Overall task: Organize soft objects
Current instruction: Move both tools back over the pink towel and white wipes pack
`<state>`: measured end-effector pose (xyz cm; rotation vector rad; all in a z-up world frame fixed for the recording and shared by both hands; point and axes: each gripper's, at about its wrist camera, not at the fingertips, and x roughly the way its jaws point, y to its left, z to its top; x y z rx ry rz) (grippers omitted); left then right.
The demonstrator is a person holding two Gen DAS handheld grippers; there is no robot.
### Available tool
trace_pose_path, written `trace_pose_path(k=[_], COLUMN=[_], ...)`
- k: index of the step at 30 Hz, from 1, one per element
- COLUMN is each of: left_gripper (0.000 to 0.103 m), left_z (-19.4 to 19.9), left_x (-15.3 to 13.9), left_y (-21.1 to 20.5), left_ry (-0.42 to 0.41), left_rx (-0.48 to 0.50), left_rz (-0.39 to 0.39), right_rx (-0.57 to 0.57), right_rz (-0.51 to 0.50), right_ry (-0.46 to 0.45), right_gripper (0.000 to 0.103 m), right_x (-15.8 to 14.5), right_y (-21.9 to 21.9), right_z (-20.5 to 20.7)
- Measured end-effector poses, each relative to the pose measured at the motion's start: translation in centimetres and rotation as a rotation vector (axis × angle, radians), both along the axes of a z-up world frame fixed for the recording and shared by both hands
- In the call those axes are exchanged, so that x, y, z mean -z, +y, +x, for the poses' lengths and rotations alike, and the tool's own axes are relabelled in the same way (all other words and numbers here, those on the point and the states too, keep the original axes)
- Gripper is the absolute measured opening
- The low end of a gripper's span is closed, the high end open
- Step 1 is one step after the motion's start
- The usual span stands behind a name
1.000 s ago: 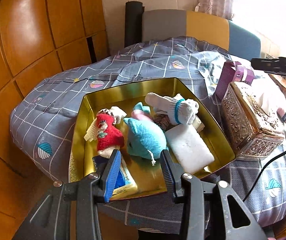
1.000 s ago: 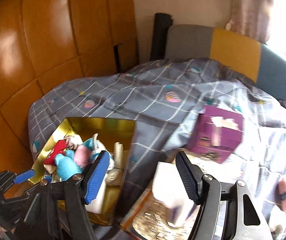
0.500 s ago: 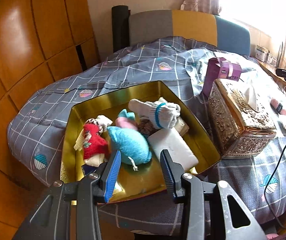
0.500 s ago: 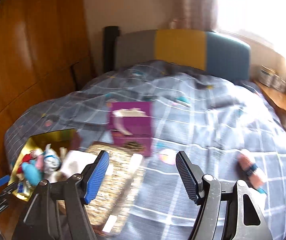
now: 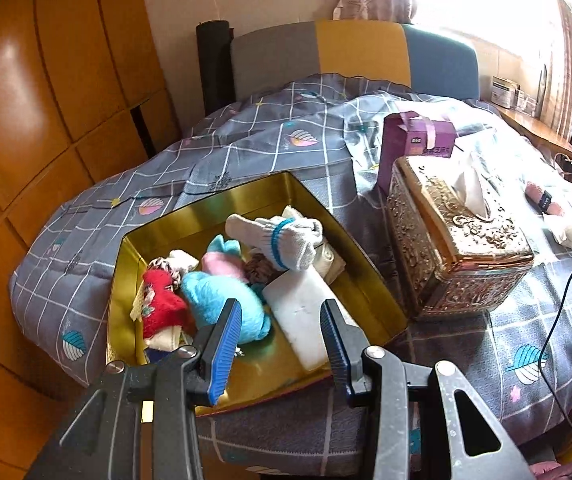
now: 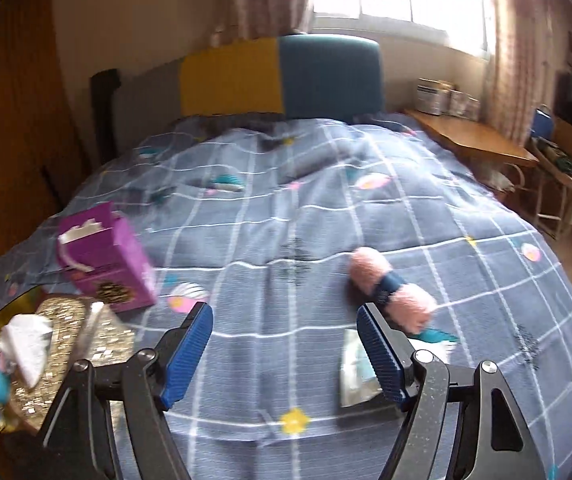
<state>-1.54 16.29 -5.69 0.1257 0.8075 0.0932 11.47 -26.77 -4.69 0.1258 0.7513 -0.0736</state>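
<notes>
Right gripper (image 6: 284, 346) agape near blurred, seemingly pink roll (image 6: 389, 294).

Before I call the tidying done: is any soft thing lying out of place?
Yes. A pink rolled towel with a dark band lies loose on the bedspread, apart from the gold tin that holds the other soft things. The right gripper hangs open near it.

A glossy gold metal tray (image 5: 222, 216) at the frame's centre holds a fluffy turquoise plush toy (image 5: 222, 300), a knitted white glove (image 5: 282, 236) and a matt white foam block (image 5: 305, 316), beside an embossed shiny metallic tissue box (image 5: 457, 248), all on a matt checked cloth bedspread (image 5: 270, 148) against glossy wooden panels (image 5: 46, 80) at left.
</notes>
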Motion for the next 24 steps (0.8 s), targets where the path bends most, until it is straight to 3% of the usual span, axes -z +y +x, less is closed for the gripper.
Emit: trace_pose_path(k=[7, 12, 24], left_gripper=[0.041, 0.041, 0.041], left_z=[0.7, 1.8, 4.8], left_x=[-0.9, -1.8, -3.8], left_y=[-2.0, -4.6, -14.2], left_ry=[-0.007, -0.012, -0.035], left_rx=[0.052, 0.12, 0.361], left_rz=[0.023, 0.028, 0.027], right_rx=[0.265, 0.455, 0.595], right_rz=[-0.01, 0.157, 0.419], right_ry=[0.032, 0.104, 0.098], right_gripper=[0.075, 0.075, 0.078], right_x=[3.0, 5.8, 7.1], right_y=[-8.7, -14.2, -18.0], right_z=[0.2, -0.8, -3.2])
